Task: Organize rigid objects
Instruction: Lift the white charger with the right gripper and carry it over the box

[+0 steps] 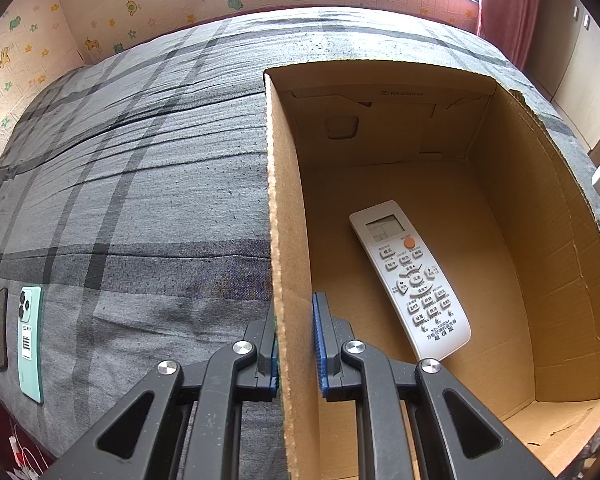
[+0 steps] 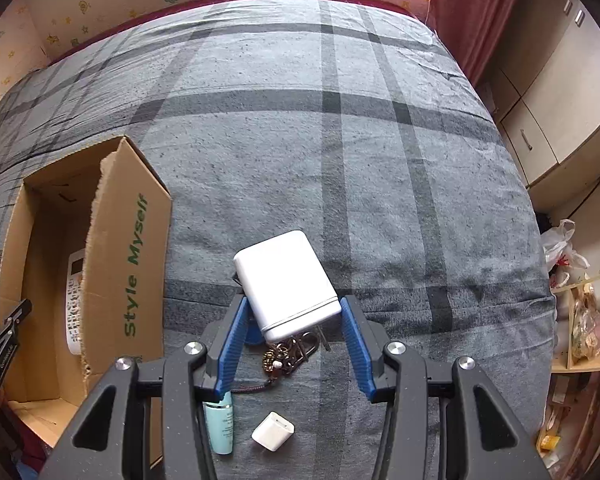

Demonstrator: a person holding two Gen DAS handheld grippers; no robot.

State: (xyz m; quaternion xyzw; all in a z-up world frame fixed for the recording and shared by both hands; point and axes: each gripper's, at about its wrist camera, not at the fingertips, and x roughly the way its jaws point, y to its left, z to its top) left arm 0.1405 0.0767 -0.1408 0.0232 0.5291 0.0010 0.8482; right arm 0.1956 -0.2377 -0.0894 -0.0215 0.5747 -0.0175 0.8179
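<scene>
Left wrist view: the left hand-held gripper [image 1: 296,344] is clamped on the left wall of the carton [image 1: 284,208], one blue pad inside, the other outside, jaws narrow. The carton sits open-topped on the bed [image 1: 140,184], toward its right side. A white remote [image 1: 410,280] lies flat on the carton floor, display end toward the far wall. Near the bed's left edge a mint phone [image 1: 30,340] lies back-up, with a dark phone [image 1: 1,328] just beside it on the edge side.

Right wrist view: the right hand-held gripper [image 2: 292,320] holds a white charger [image 2: 286,284] between its blue pads at medium width, clear above the bed [image 2: 340,140]; the plug prongs point toward the camera. Beneath it, on the bed's near part, lie a key bunch [image 2: 288,356] with a dark cord, a teal tube [image 2: 222,424] partly hidden by the left finger, and a small white cube plug [image 2: 273,431]. The carton [image 2: 128,264], printed "Style Myself", stands to the left with a torn rim; the remote [image 2: 74,300] shows inside. The left hand-held gripper [image 2: 2,340] is at the carton's far-left wall.
</scene>
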